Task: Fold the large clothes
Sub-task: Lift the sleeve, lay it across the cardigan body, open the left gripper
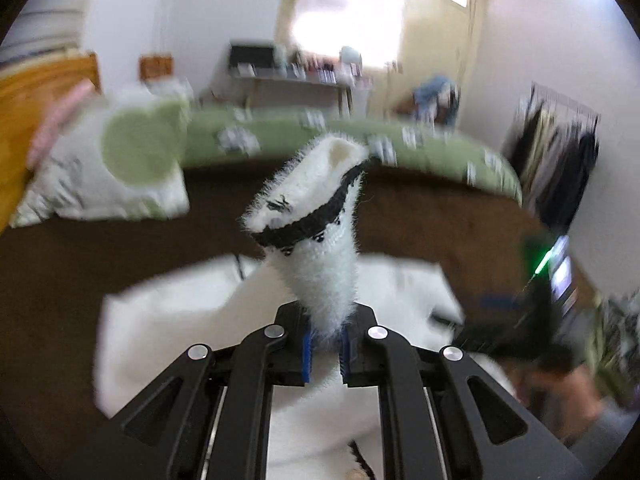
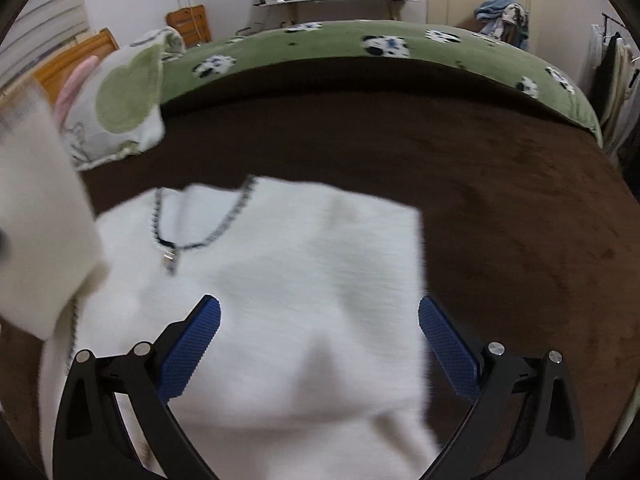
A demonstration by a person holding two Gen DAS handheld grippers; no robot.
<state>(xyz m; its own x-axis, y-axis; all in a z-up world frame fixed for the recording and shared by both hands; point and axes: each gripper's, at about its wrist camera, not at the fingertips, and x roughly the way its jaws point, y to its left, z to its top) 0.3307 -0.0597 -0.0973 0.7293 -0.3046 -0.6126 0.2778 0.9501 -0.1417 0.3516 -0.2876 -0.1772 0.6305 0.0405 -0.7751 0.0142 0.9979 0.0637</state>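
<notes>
Left wrist view: the left tool (image 1: 326,342) is clamped on a sleeve (image 1: 316,216) of the white fuzzy sweater (image 1: 168,320). Blue pads pinch the fabric at lower centre of the frame. The sleeve stands up from the pads toward frame centre, its cuff edged with a black knitted band (image 1: 312,222). The rest of the sweater lies blurred below and to both sides of the tool, on the brown blanket (image 1: 100,248) of the bed. At the right edge, lower part, a person (image 1: 568,392) shows partly, blurred.

Right wrist view: the right tool (image 2: 319,344) has its jaws wide apart, nothing between the blue pads (image 2: 192,344) but air above the garment. The sweater's body fills the lower centre of the frame, lying flat on the brown blanket, with a dark-trimmed neckline (image 2: 204,236) at centre left. Whether the pads touch the fabric cannot be told. A white blurred sleeve end hangs close to the lens at left edge.

Background, both views: a green blanket with panda print (image 2: 380,46) across the upper part of the bed, a white and green pillow (image 2: 120,104) at upper left, a wooden headboard (image 2: 76,54) behind it. A desk (image 2: 340,0) with clutter stands at top centre. Hanging clothes (image 2: 612,72) at right edge.
</notes>
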